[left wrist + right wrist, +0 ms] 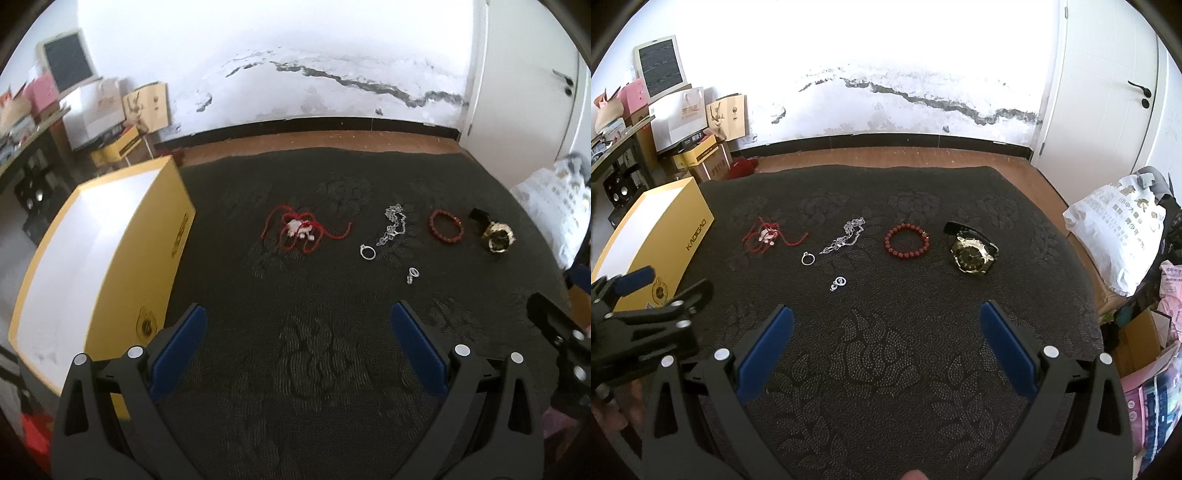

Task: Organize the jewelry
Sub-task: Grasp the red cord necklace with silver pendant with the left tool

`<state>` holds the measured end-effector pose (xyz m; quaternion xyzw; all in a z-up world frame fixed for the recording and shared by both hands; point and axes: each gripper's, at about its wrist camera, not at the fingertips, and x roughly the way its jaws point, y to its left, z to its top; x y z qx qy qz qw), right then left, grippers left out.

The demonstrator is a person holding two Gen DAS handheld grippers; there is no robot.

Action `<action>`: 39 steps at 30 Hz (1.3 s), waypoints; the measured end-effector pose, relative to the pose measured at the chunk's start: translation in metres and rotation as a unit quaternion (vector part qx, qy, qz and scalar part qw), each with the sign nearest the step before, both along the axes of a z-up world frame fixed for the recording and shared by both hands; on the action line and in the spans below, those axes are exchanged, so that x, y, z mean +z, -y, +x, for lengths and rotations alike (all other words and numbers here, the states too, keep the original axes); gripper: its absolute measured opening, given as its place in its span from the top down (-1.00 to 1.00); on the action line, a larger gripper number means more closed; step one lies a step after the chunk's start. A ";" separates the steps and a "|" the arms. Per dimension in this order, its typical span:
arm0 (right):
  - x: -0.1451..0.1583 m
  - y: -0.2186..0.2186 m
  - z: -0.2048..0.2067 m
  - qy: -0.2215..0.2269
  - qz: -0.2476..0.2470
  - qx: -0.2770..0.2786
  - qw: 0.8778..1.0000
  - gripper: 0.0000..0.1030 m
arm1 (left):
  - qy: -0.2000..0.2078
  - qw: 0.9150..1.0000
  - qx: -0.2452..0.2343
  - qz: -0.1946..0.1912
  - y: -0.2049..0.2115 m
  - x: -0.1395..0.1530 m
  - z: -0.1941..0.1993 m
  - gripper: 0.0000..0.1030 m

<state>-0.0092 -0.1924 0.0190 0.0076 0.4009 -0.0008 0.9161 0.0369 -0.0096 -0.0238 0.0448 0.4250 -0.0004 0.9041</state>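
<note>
- The yellow box (661, 236) stands at the left edge of the dark patterned cloth (886, 350); its white top face is washed out by glare, so whether it is lidded or what it holds cannot be told, and the left gripper (646, 291) covers its near corner in the right wrist view.
- Right of the box, in a row: a red cord bracelet (768, 236) with small pale charms too blurred to make out, a silver chain (846, 234), a red bead bracelet (907, 240), and farthest from the box a gold-faced watch (971, 251).
- A silver ring (807, 258) and a small silver piece (839, 283), too tiny to identify, lie nearer the cameras than the chain.
- Left gripper (297, 314): fingers spread wide, holding nothing.
- Right gripper (886, 314): fingers likewise wide and empty; only its edge shows in the left wrist view.
</note>
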 end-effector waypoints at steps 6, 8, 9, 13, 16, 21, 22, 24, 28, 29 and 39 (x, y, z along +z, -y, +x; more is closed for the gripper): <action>-0.005 0.006 0.012 -0.014 0.021 0.002 1.000 -0.89 | -0.022 1.000 0.000 -0.001 0.006 -0.028 0.052 -0.89; -0.006 0.010 0.016 -0.019 0.030 0.001 0.999 -0.89 | -0.028 1.000 0.006 -0.001 0.005 -0.039 0.072 -0.89; -0.007 0.011 0.019 -0.022 0.032 0.002 0.999 -0.89 | -0.027 1.000 0.007 -0.003 0.004 -0.043 0.078 -0.89; -0.011 0.013 0.029 -0.030 0.034 0.003 0.999 -0.89 | -0.047 0.999 0.019 -0.018 0.000 -0.064 0.113 -0.88; -0.016 0.013 0.037 -0.036 0.035 0.006 0.999 -0.89 | -0.056 0.998 0.025 -0.015 0.000 -0.078 0.132 -0.88; -0.023 0.015 0.045 -0.045 0.035 0.008 0.998 -0.89 | -0.070 0.997 0.018 -0.017 0.007 -0.093 0.153 -0.88; -0.025 0.016 0.046 -0.048 0.035 0.009 0.998 -0.89 | -0.072 0.997 0.015 -0.014 0.008 -0.095 0.156 -0.88; -0.026 0.016 0.045 -0.050 0.037 0.009 0.998 -0.89 | -0.068 0.997 0.019 -0.016 0.006 -0.098 0.160 -0.89; -0.027 0.016 0.046 -0.047 0.031 0.008 0.998 -0.89 | -0.061 0.998 0.021 -0.029 0.003 -0.100 0.170 -0.89; -0.026 0.017 0.046 -0.046 0.033 0.008 0.998 -0.89 | -0.058 0.998 0.020 -0.029 0.002 -0.100 0.171 -0.89; -0.018 0.026 0.046 -0.037 0.046 0.000 0.998 -0.89 | -0.047 0.998 0.005 -0.031 0.000 -0.102 0.166 -0.88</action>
